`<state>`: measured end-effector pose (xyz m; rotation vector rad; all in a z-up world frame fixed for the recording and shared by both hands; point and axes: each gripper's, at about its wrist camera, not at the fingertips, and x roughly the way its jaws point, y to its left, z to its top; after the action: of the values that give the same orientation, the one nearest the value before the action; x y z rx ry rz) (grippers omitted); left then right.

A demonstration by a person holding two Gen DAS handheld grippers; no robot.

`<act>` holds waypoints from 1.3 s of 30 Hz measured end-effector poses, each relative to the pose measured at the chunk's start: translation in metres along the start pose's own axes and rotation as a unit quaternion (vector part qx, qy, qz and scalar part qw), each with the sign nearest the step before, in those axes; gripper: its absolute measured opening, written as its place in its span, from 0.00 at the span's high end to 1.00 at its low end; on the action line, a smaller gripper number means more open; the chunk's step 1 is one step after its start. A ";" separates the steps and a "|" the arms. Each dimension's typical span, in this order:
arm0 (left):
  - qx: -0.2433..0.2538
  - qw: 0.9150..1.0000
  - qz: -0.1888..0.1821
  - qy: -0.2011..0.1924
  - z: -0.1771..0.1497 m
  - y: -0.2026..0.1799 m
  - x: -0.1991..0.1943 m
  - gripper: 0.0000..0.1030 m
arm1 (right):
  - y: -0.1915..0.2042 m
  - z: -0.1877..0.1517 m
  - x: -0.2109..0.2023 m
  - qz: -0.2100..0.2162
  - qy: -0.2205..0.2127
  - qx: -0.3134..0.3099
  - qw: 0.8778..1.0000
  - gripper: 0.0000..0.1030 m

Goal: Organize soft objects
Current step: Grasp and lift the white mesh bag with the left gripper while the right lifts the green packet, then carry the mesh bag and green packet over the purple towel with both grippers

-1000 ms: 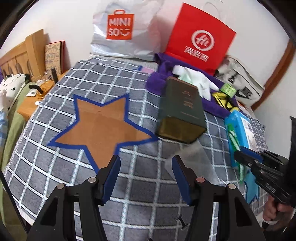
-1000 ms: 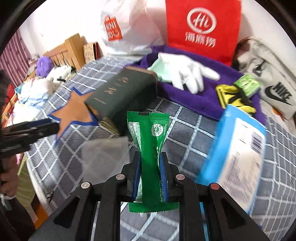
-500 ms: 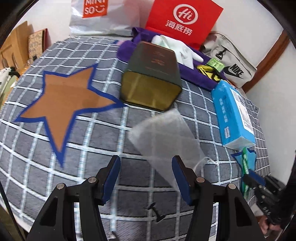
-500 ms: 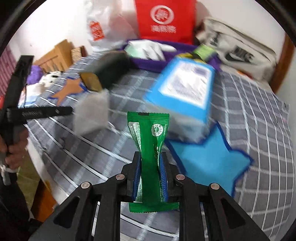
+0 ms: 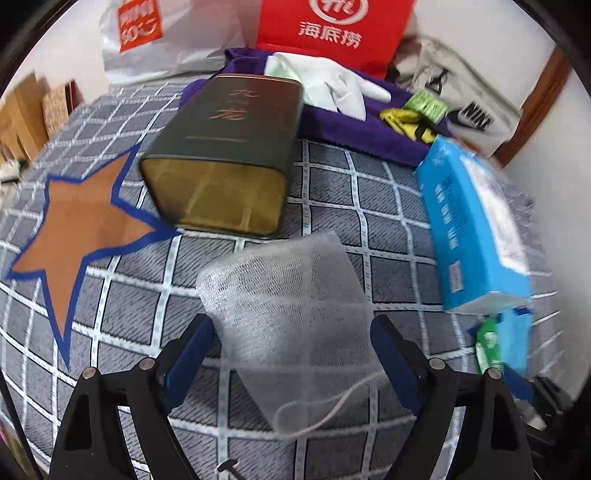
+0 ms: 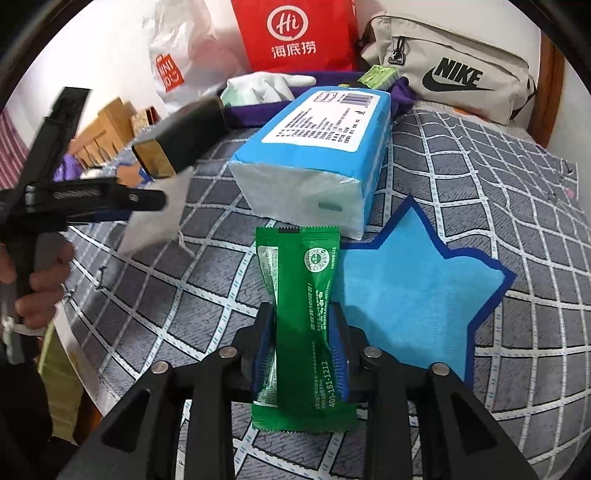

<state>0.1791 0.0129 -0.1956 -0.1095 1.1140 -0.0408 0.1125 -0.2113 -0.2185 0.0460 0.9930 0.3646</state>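
Green sachet point(image 6: 303, 317) between the just-loosening right gripper point(image 6: 301, 347) pads; white mesh pouch point(image 5: 291, 317) inside the left gripper's point(image 5: 291, 354) just-widened, open fingers.

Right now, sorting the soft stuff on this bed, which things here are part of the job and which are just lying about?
Part of the job:
green sachet, between the right gripper pads
white mesh pouch, between the open left gripper fingers
blue tissue pack
blue star mat
brown star mat

Lying about:
dark tin box
red bag
Nike pouch
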 end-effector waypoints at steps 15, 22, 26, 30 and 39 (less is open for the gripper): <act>0.043 0.997 0.066 -0.026 -0.007 -0.027 0.007 0.18 | -0.001 -0.009 -0.001 0.022 -0.039 0.014 0.999 0.59; 0.080 0.996 0.021 -0.040 -0.015 -0.034 -0.003 0.72 | 0.005 -0.011 -0.002 0.002 -0.044 0.004 0.999 0.59; 0.076 0.996 -0.006 -0.039 -0.019 -0.031 -0.006 0.89 | 0.004 -0.014 -0.006 0.003 -0.041 0.010 0.999 0.58; 0.064 0.997 -0.028 -0.032 -0.024 -0.025 -0.011 0.92 | 0.000 -0.017 -0.010 0.005 -0.045 0.023 0.999 0.47; 0.050 0.997 -0.044 -0.031 -0.039 -0.013 -0.025 0.92 | 0.015 -0.019 -0.003 -0.050 -0.057 -0.004 0.997 0.68</act>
<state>0.1337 -0.0008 -0.1887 -0.0700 1.0420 -0.1717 0.0913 -0.2006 -0.2229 0.0097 0.8775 0.2704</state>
